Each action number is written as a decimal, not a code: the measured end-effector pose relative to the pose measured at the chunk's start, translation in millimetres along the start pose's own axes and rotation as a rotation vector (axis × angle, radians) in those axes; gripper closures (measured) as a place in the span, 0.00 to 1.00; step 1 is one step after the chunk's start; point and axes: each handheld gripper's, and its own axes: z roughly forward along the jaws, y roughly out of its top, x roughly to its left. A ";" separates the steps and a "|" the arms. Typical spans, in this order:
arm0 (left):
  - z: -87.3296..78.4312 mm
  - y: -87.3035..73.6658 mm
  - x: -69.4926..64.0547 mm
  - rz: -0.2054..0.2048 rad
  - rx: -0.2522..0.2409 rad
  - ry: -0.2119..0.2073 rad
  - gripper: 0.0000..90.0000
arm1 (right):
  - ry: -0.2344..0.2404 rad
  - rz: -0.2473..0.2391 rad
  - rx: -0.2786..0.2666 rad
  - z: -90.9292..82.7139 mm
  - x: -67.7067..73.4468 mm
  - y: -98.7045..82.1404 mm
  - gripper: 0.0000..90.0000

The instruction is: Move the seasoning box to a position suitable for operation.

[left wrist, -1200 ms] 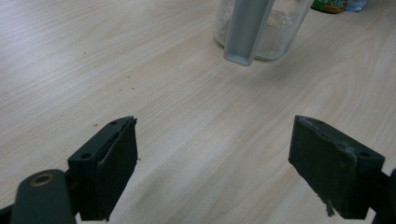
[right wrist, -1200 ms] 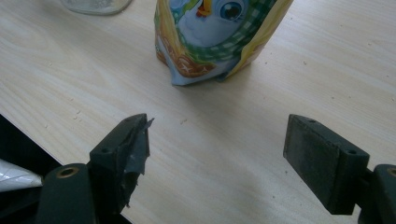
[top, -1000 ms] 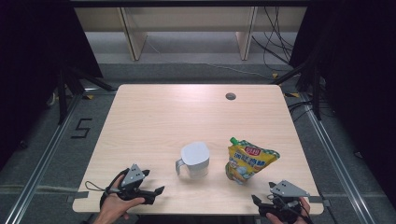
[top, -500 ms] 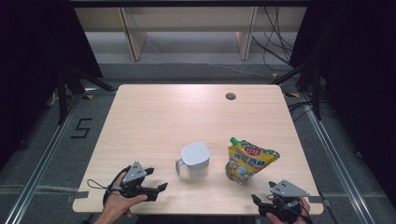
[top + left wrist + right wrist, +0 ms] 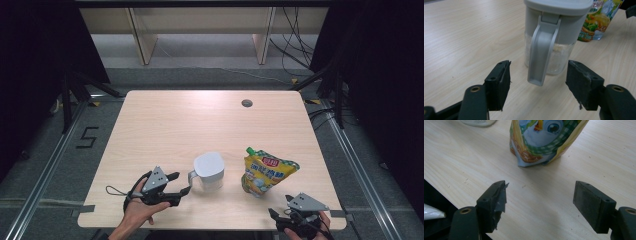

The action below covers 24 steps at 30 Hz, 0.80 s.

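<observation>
The left gripper (image 5: 183, 183) is reaching from the near left toward the grey handle (image 5: 541, 50) of the lidded jug (image 5: 208, 171), which is standing near the middle of the table (image 5: 175, 120); its jaws have just been closing, with the handle between them but untouched. The right gripper (image 5: 280, 214) is waiting at the near right edge, jaws wide apart and gripping nothing, just near of the yellow snack pouch (image 5: 266, 171), whose small red logo is too blurred to read. A painted "5" (image 5: 86, 137) is showing on the floor, left of the table.

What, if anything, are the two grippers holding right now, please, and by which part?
Nothing is held. The left gripper has been closing its jaws around the grey plastic jug's handle without touching; the right gripper is open.
</observation>
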 end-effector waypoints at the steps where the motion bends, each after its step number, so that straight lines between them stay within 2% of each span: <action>1: 2.2 1.5 -0.3 0.003 -0.003 0.000 0.42 | -0.001 -0.016 -0.013 0.8 -0.6 -0.2 0.31; 5: 5.9 3.3 -0.7 -0.006 -0.010 0.008 0.47 | -0.003 0.006 -0.010 0.4 0.2 0.0 0.30; 7: 12.1 6.7 -1.1 0.023 -0.024 0.010 0.52 | 0.007 -0.026 -0.009 1.6 -1.1 -0.2 0.30; 9: 15.0 9.4 -0.5 0.063 -0.034 0.016 0.58 | 0.003 -0.015 -0.005 0.9 0.1 0.0 0.30; 11: 16.7 10.9 -0.8 0.064 -0.040 0.012 0.63 | -0.001 -0.018 -0.006 0.7 0.0 0.1 0.30; 12: 19.7 12.7 -0.2 0.086 -0.031 -0.004 0.65 | 0.000 -0.019 -0.005 1.0 -0.1 0.0 0.30; 15: 23.5 12.3 -1.6 0.090 -0.019 -0.012 0.74 | -0.002 -0.020 -0.004 0.6 -0.4 0.1 0.30; 16: 25.0 12.5 -0.9 0.121 -0.007 -0.001 0.74 | -0.003 -0.022 -0.005 0.1 -0.6 0.2 0.31; 17: 25.0 12.5 -0.9 0.121 -0.007 -0.001 0.75 | -0.004 -0.024 -0.006 0.2 -0.7 0.1 0.30; 18: 26.2 12.4 -0.4 0.098 -0.011 -0.008 0.75 | -0.002 -0.024 -0.005 0.3 -0.6 0.1 0.31; 19: 26.0 12.8 1.5 0.119 -0.007 -0.002 0.75 | 0.008 0.001 0.001 -0.1 0.9 0.5 0.30; 20: 26.0 12.1 0.9 0.097 -0.002 0.010 0.75 | 0.010 0.001 0.007 0.0 1.2 0.6 0.30; 21: 26.2 12.0 2.7 0.112 -0.003 0.018 0.75 | -0.003 -0.025 -0.009 0.7 -0.2 0.2 0.30; 22: 27.1 11.9 4.7 0.128 -0.008 0.018 0.75 | -0.001 -0.024 -0.008 0.7 0.0 0.3 0.30; 23: 28.0 10.4 4.4 0.103 -0.014 0.034 0.75 | -0.001 -0.024 -0.008 0.7 0.0 0.3 0.30; 24: 29.6 9.4 6.2 0.102 -0.018 0.026 0.75 | -0.002 -0.006 -0.006 0.6 1.8 0.0 0.30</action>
